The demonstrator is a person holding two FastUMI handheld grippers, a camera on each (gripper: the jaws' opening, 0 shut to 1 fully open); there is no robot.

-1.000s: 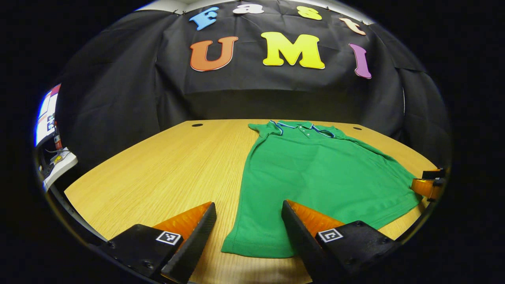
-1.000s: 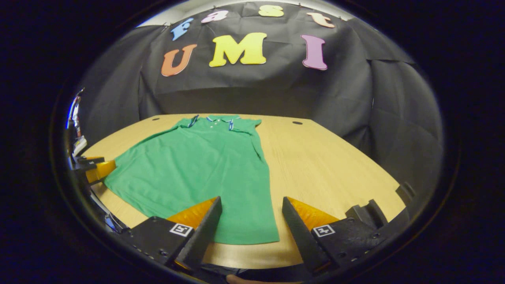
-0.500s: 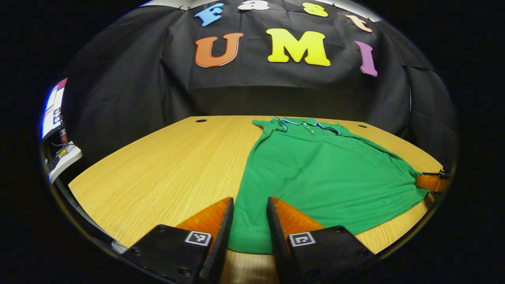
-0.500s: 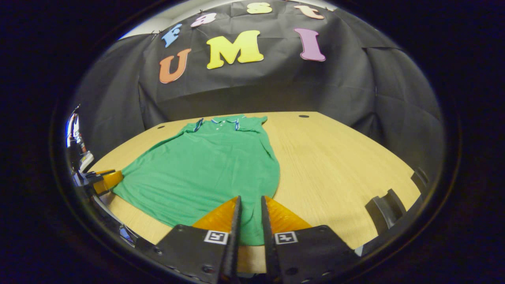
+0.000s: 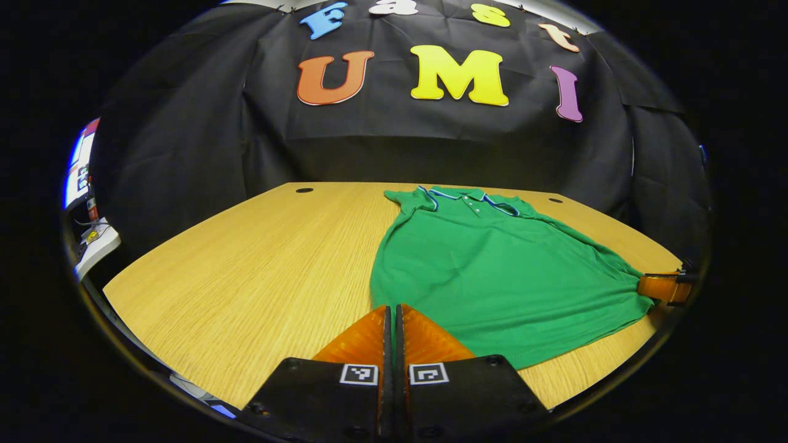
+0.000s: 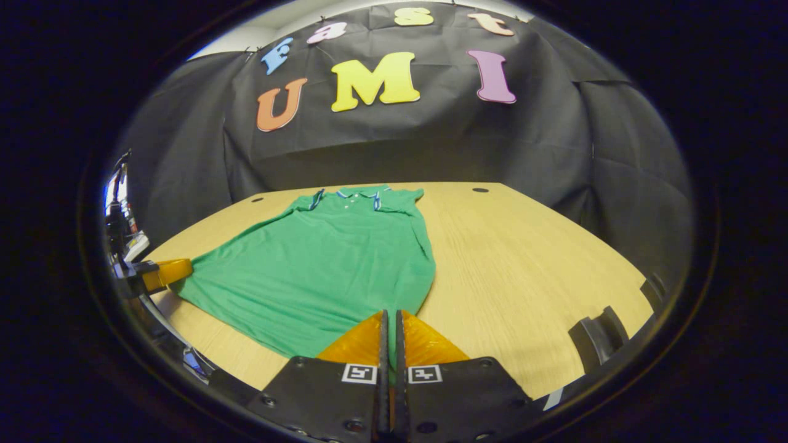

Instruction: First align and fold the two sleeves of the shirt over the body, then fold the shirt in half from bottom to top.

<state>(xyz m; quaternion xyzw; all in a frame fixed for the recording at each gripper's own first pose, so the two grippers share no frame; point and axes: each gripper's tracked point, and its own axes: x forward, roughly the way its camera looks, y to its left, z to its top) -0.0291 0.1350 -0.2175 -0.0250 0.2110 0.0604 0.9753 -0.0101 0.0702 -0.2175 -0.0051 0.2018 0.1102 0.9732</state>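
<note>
Pinching the soft green knit shirt's (image 5: 492, 271) hem corners, left gripper (image 5: 392, 311) and right gripper (image 6: 389, 315) both clamp it.

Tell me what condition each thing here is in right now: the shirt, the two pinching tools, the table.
Green polo shirt with striped collar: spread flat, sleeves folded in, bottom corners pinched, not yet folded in half.
Left gripper: shut on the shirt's bottom hem corner.
Right gripper: shut on the other bottom corner.
Light wooden table: bears the shirt on one side.
</note>
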